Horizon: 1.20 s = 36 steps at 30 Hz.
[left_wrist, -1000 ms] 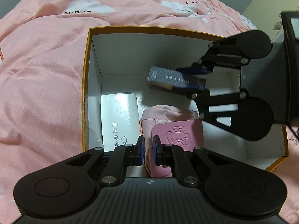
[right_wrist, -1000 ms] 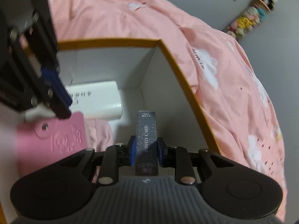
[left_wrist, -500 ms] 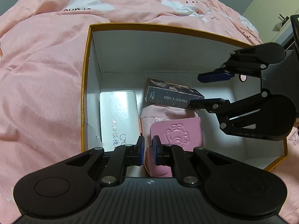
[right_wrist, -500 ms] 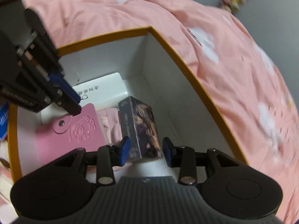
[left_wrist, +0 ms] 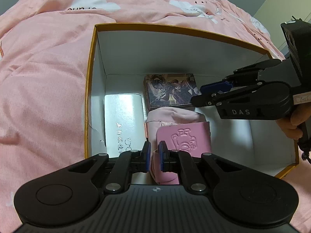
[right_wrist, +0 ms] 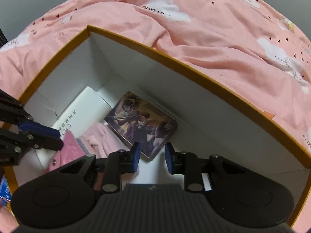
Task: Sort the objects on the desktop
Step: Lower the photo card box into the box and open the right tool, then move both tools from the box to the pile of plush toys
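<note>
A white box with an orange rim (left_wrist: pixel 93 77) (right_wrist: pixel 175 62) lies on pink bedding. Inside it a dark photo card box (left_wrist: pixel 171 91) (right_wrist: pixel 141 126) lies flat, picture side up, near the far wall. My right gripper (left_wrist: pixel 197 95) (right_wrist: pixel 152 156) hovers just above that card box's near corner; its jaws are closing, and the pads touch nothing. My left gripper (left_wrist: pixel 153 156) is shut on the strap of a pink embossed wallet (left_wrist: pixel 184 137) (right_wrist: pixel 68 153), held over a folded pink cloth (left_wrist: pixel 171 116) (right_wrist: pixel 99 136).
A white case with printed characters (left_wrist: pixel 122 120) (right_wrist: pixel 81 114) lies along the box's left wall. Bare white floor shows at the box's right side (left_wrist: pixel 268 143). A person's hand (left_wrist: pixel 293 124) holds the right gripper. A blue object (right_wrist: pixel 3 192) sits outside the box.
The right gripper let go of the photo card box, which dropped from upright to flat on the floor. That gripper rolled and drew back to the right. The left gripper stayed still.
</note>
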Available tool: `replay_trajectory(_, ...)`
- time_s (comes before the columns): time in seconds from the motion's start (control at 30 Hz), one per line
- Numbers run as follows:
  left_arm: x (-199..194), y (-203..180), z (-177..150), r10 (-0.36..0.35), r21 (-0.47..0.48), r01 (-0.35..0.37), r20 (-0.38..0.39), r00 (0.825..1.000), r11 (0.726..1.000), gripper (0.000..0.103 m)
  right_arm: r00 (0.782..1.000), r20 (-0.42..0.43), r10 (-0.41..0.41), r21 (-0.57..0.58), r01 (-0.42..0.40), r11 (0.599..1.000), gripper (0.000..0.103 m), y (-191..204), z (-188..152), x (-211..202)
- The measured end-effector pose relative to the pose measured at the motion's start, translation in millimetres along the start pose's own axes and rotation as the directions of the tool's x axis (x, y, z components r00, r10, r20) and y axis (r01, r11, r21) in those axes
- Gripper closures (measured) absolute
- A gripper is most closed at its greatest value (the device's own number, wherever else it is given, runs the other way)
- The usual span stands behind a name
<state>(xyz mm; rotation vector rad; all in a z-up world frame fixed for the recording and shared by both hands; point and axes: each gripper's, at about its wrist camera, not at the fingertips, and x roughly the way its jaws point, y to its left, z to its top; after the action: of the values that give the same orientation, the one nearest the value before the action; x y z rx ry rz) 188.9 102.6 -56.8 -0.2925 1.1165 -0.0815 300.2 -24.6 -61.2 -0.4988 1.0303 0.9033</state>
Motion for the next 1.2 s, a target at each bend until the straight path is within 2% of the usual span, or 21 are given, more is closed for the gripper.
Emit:
replay_trajectory(0.17, 1, -1, 2, 0.002, 0.006, -0.002, 0.002, 1.0, 1.0, 0.094, 0.997, 0.012, 0.076, 0.037, -0.077, 0.996, 0.08, 5, 2, 1)
replay_trajectory(0.3, 1, -2, 2, -0.007, 0.011, 0.007, 0.012, 1.0, 1.0, 0.091, 0.998, 0.015, 0.068, 0.051, -0.068, 0.996, 0.079, 7, 1, -4)
replay_trajectory(0.47, 3, -3, 2, -0.017, 0.02, 0.017, 0.018, 1.0, 1.0, 0.089, 0.995, 0.007, 0.095, 0.127, -0.095, 0.987, 0.077, 2, -7, -22)
replay_trajectory(0.57, 5, -4, 2, -0.041, 0.021, 0.04, 0.026, 0.999, 0.999, 0.089, 0.992, 0.013, 0.122, 0.17, -0.122, 0.978, 0.068, 1, -11, -27)
replay_trajectory(0.63, 6, -4, 2, -0.041, 0.019, 0.041, 0.03, 0.999, 0.999, 0.089, 0.987, 0.018, 0.157, 0.195, -0.158, 0.968, 0.055, 0, -11, -27)
replay_trajectory(0.8, -4, -4, 0, -0.02, 0.03, 0.019, 0.051, 0.999, 0.999, 0.089, 0.981, 0.031, 0.194, 0.211, -0.196, 0.958, 0.055, 6, -4, -19)
replay_trajectory(0.97, -10, -3, -2, -0.001, 0.042, -0.002, 0.059, 0.998, 0.999, 0.089, 0.978, 0.022, 0.208, 0.198, -0.208, 0.958, 0.049, 13, 0, -5)
replay_trajectory(1.0, -10, -3, -3, 0.002, 0.043, -0.005, 0.059, 0.998, 0.999, 0.089, 0.977, 0.014, 0.211, 0.196, -0.21, 0.958, 0.05, 14, -1, -3)
replay_trajectory(1.07, -10, -3, -4, 0.005, 0.047, -0.008, 0.058, 0.998, 0.999, 0.088, 0.979, -0.005, 0.202, 0.156, -0.198, 0.968, 0.059, 21, -1, 0)
replay_trajectory(1.2, -10, -4, -5, 0.007, 0.047, -0.01, 0.057, 0.998, 0.999, 0.088, 0.98, -0.006, 0.201, 0.144, -0.198, 0.97, 0.06, 22, -3, 0)
